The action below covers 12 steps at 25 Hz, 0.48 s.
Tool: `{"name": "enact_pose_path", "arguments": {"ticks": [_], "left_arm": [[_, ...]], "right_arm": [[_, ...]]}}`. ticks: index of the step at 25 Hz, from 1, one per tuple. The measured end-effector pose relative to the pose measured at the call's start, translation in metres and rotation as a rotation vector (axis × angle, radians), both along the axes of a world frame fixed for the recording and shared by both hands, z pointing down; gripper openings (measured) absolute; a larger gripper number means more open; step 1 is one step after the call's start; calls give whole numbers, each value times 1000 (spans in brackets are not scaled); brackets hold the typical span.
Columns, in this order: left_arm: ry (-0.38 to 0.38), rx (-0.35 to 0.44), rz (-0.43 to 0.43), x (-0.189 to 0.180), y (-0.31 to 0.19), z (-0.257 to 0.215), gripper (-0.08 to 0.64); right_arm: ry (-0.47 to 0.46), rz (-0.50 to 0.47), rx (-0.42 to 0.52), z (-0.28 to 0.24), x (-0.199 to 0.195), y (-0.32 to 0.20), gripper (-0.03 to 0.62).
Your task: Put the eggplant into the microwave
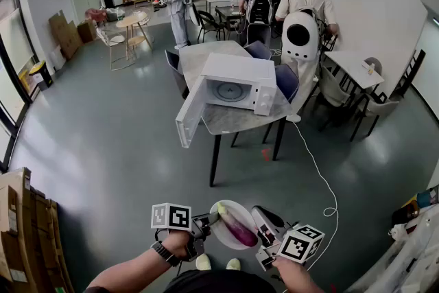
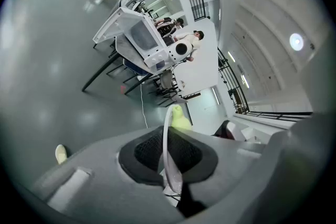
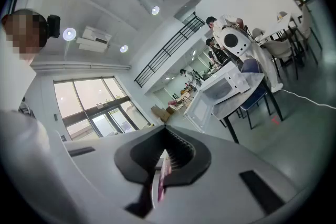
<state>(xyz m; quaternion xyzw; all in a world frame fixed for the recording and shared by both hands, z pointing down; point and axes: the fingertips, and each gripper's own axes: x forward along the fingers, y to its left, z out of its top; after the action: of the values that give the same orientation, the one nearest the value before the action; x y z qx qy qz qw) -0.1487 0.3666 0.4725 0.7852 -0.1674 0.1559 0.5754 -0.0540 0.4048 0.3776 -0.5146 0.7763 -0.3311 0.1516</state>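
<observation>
Both tongs are clamped on the rim of one white plate point(image 1: 244, 211): the left tongs point(image 1: 203, 226) on its left edge, the right tongs point(image 1: 263, 235) on its right edge. The eggplant point(image 1: 237, 225) lies across this plate, which is carried low in front of the person and well apart from the microwave point(image 1: 239, 87). The microwave stands on the tabletop point(image 1: 206, 55) ahead, with its door point(image 1: 190, 114) swung wide open.

For the carry to go well, the plate should be held level and gripped evenly on both sides, so that the eggplant is not rolled off. The cavity is best approached square on, clear of the open door. Whether the plate is meant to go in too cannot be judged.

In the two gripper views only a thin edge of plate is seen between the jaws, with a little green of the eggplant in the left view and a trace of purple in the right. The back of the cavity is too small to be made out.
</observation>
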Motion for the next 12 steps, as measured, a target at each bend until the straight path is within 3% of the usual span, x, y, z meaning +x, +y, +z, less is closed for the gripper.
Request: {"name": "enact_pose_path", "arguments": {"ticks": [12], "left_arm": [[-1,-3,4,-7,-3,2,23]], "right_arm": [[-1,-3,-10,3,-8,-3,0]]}}
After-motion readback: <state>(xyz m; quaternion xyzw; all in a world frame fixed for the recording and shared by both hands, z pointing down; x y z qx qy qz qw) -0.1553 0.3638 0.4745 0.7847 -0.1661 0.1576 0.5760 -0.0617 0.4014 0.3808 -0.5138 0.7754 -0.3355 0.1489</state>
